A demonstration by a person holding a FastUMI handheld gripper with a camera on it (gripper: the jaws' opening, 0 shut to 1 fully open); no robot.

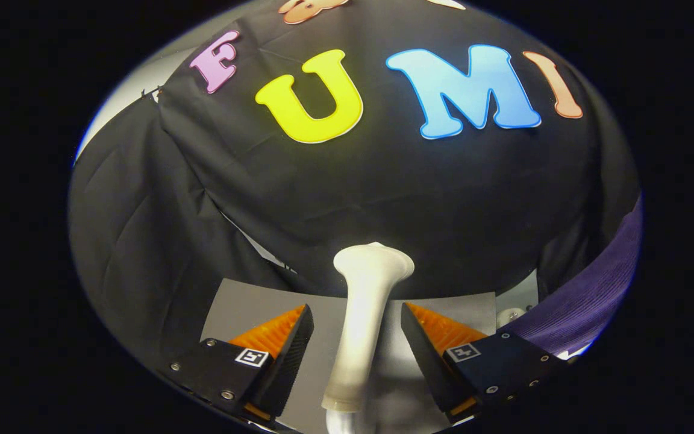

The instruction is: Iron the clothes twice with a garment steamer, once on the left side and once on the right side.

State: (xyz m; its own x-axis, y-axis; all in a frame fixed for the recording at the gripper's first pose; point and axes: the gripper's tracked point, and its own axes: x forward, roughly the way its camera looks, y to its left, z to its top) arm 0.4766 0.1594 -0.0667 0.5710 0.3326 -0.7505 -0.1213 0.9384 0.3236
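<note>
A white garment steamer (pixel 364 313) stands upright on a grey tabletop (pixel 244 301), its flared head at the top and its slim handle running down between my fingers. My gripper (pixel 356 337) is open, one finger on each side of the handle with a gap to both pads. A purple garment (pixel 588 295) hangs just beyond the right finger, partly cut off from sight.
The booth's black cloth wall (pixel 383 193) hangs close behind the steamer and drapes down beside the left finger. A small white fitting (pixel 511 314) sits on the table between the right finger and the purple garment.
</note>
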